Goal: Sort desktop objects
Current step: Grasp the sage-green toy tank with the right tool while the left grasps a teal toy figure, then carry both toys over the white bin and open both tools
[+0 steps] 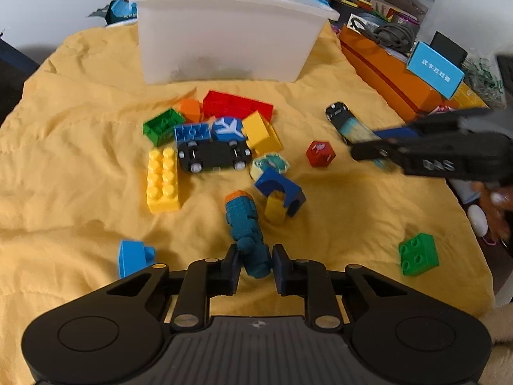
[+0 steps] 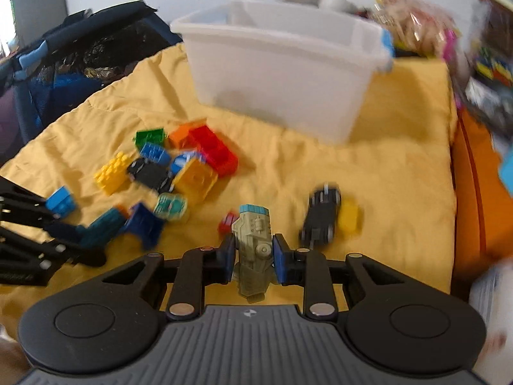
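Observation:
My left gripper point(image 1: 255, 256) is shut on the lower end of a teal toy with an orange tip point(image 1: 242, 221), low over the yellow cloth point(image 1: 80, 166). My right gripper point(image 2: 253, 250) is shut on a grey-green toy ship with a light blue nose point(image 2: 253, 240); in the left wrist view it comes in blurred from the right. A white plastic bin point(image 1: 224, 32) stands at the back. In front of it lie a red brick point(image 1: 237, 104), a long yellow brick point(image 1: 162, 181), an upturned black car chassis point(image 1: 213, 155) and a dark blue arch brick point(image 1: 280, 189).
A red cube point(image 1: 320, 154), a black toy car point(image 1: 336, 112), a green brick point(image 1: 418, 253) and a light blue brick point(image 1: 133, 256) lie apart on the cloth. An orange box point(image 1: 384, 73) and clutter line the right edge. A dark mesh frame point(image 2: 80, 48) is at the left.

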### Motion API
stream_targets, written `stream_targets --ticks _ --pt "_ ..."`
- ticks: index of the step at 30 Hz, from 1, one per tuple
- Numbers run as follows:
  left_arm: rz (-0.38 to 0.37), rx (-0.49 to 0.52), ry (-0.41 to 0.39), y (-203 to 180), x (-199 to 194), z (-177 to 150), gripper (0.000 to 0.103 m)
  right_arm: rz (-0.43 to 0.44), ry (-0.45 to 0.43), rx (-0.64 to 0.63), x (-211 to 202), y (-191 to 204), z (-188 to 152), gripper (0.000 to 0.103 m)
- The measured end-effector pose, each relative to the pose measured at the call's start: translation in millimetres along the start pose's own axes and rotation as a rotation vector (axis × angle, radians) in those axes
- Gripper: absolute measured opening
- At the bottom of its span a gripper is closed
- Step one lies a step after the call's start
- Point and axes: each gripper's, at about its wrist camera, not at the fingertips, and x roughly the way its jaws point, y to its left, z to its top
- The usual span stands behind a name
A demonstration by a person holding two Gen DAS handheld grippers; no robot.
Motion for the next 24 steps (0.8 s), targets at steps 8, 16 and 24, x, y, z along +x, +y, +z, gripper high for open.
stream_targets --ticks 8,16,24 --pt "0.01 -0.023 -0.014 1 1 -2 0.026 -0.019 0.069 0.034 11 3 -26 0.035" --pt "-0.004 -0.077 -0.029 12 3 4 0.041 -0.048 0.065 0.007 7 9 -32 0.041" --pt "-0.052 -0.077 -0.101 20 -14 10 0.022 -0.037 0.037 -0.008 -2 14 -23 0.033"
